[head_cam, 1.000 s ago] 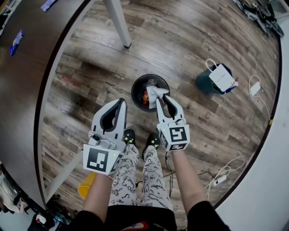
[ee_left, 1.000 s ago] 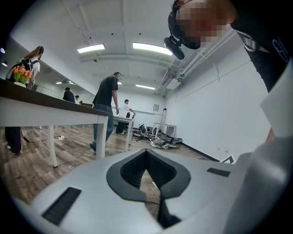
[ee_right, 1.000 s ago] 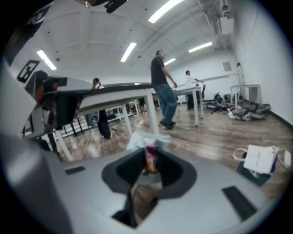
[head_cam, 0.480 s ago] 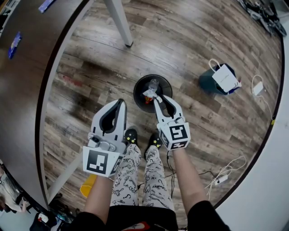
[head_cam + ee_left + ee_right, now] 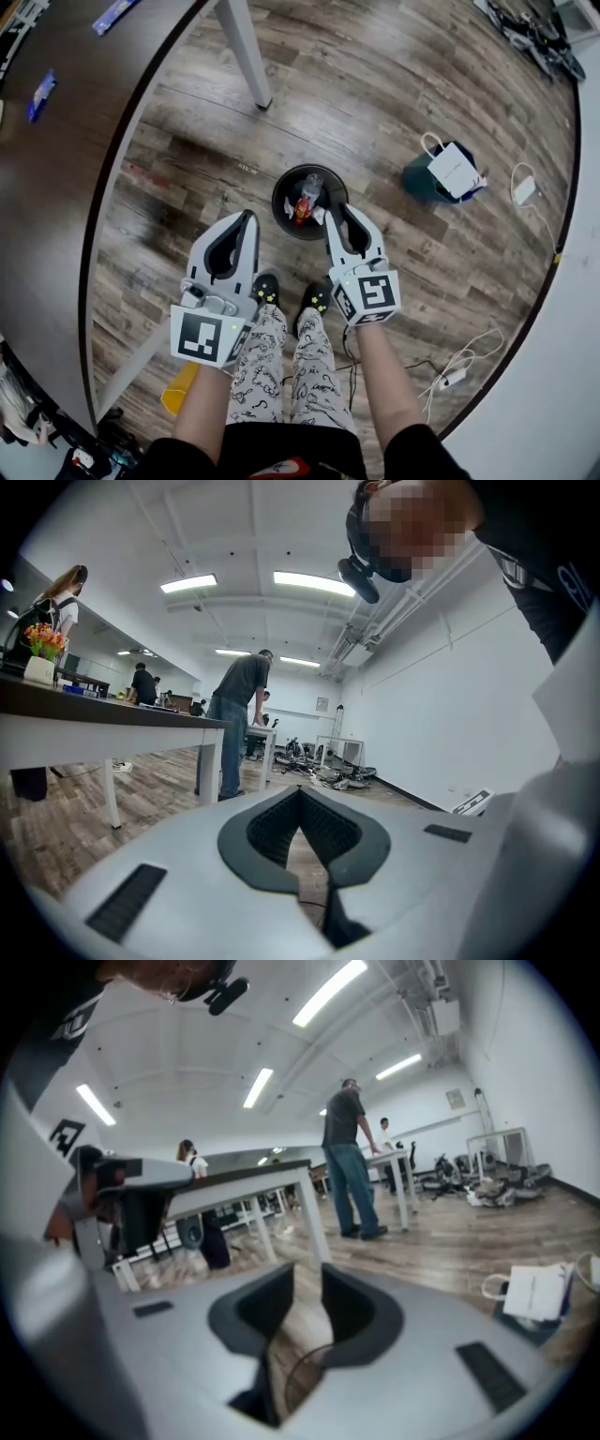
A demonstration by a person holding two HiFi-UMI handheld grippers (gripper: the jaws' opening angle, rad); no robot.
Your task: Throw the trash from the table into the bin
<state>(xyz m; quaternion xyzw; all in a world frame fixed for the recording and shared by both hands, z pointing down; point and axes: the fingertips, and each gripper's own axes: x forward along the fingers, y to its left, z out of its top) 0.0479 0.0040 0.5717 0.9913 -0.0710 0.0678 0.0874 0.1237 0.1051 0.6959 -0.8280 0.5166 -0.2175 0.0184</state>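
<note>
A round black bin point(image 5: 284, 187) stands on the wood floor in front of my feet. Inside it lie a red-orange wrapper point(image 5: 301, 208), a clear bottle point(image 5: 310, 185) and a bit of white paper point(image 5: 319, 215). My right gripper point(image 5: 334, 212) hovers at the bin's near rim, open by a narrow gap with nothing between its pads; in the right gripper view point(image 5: 302, 1284) floor and the bin's rim point(image 5: 298, 1370) show through that gap. My left gripper point(image 5: 249, 217) hangs left of the bin, shut and empty point(image 5: 302, 795). Blue wrappers point(image 5: 39, 93) lie on the dark table point(image 5: 56, 187).
A table leg point(image 5: 246, 52) stands beyond the bin. To the right a white paper bag point(image 5: 452, 167) leans on a dark container; a charger point(image 5: 522, 191) and cables point(image 5: 457, 372) lie near the wall. A yellow object point(image 5: 183, 389) sits by my left leg. People stand at far tables point(image 5: 234, 724).
One second ago the right gripper held crumpled white paper over the bin. The paper has left its jaws and lies in the bin; the gripper has lifted slightly. The left gripper stayed put.
</note>
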